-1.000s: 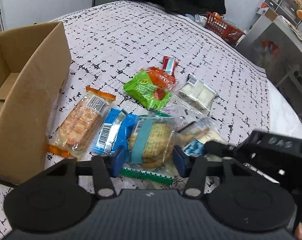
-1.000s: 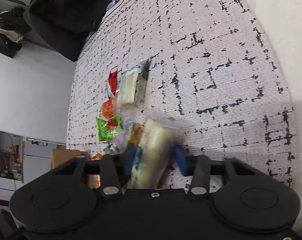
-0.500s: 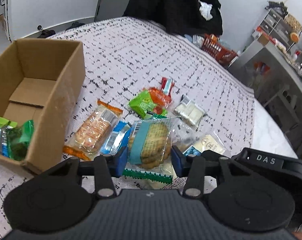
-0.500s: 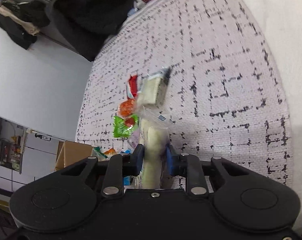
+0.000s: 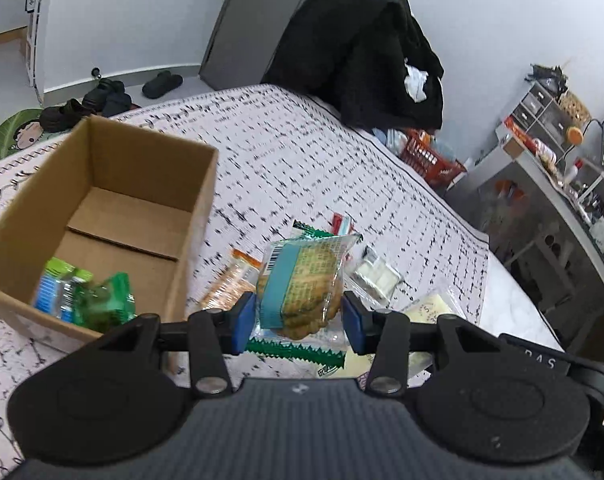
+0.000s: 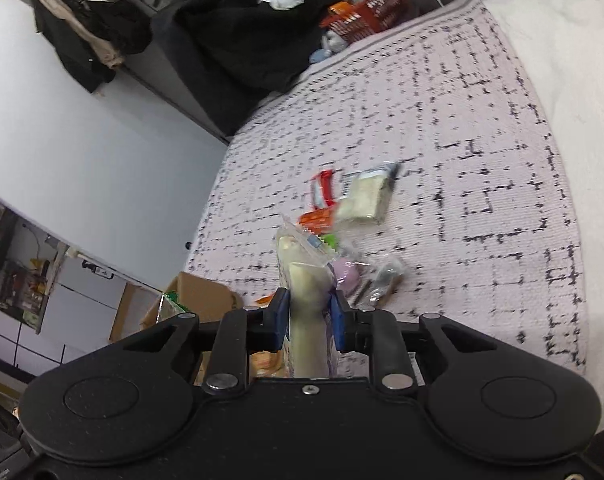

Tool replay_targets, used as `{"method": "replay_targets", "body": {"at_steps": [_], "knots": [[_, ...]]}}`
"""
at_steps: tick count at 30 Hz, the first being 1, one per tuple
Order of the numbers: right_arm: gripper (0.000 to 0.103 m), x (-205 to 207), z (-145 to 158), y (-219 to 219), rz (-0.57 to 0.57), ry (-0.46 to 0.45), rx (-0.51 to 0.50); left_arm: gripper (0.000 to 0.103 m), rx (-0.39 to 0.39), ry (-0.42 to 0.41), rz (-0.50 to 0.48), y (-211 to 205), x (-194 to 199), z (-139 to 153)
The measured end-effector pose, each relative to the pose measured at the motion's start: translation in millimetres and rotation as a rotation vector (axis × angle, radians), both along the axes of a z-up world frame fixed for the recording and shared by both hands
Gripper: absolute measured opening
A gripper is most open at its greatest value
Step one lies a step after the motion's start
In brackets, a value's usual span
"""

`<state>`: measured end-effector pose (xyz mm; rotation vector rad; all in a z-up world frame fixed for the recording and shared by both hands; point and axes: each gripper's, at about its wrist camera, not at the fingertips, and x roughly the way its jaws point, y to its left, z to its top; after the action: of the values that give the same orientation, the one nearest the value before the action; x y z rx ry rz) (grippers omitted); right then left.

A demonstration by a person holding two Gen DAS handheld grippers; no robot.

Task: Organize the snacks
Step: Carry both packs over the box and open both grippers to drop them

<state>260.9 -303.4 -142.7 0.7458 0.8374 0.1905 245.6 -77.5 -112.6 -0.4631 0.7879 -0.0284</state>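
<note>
A clear packet of round biscuits with a teal band is clamped between the blue pads of the left gripper, both pads pressed against its sides. The packet is held clear of the patterned bedspread, above the loose snacks.

To the left, an open cardboard box is seen on the bedspread, with a blue-and-green packet and a green packet lying in its near corner. Partly hidden behind the biscuit packet are an orange-trimmed cracker packet beside the box, a red-and-white wrapper farther off, a clear pack of white blocks to the right, and a pale yellow sachet near the right pad. A green serrated wrapper edge is visible just under the held packet.

In the right wrist view, a pale cream snack in a clear wrapper is pinched edge-on between the 2 blue pads of the right gripper; its jaws have just been closing and are now narrow, tight on the wrapper. This snack is also held above the bedspread. Beyond it, blurred, the red-and-white wrapper, the pack of white blocks, an orange packet and a crumpled clear wrapper are seen. The cardboard box is at lower left.

A black garment is heaped past the bed's far edge, with a red basket beside it.
</note>
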Motion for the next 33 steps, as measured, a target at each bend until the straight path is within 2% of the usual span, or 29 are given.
{"method": "replay_targets", "body": {"at_steps": [12,18,29,33], "knots": [[0.021,-9,33,29,0.006,-0.059,-0.020,0.046,-0.027,-0.068,0.015,44,-15,23],[0.021,-10,43,54,0.025,-0.077,-0.040,0.046,-0.047,-0.077,0.046,71,-17,29],[0.021,-1,57,103,0.080,-0.104,-0.069,0.045,-0.065,-0.067,0.117,112,-19,19],[0.021,1,62,113,0.083,-0.121,-0.066,0.046,-0.035,-0.069,0.136,121,-18,15]]}}
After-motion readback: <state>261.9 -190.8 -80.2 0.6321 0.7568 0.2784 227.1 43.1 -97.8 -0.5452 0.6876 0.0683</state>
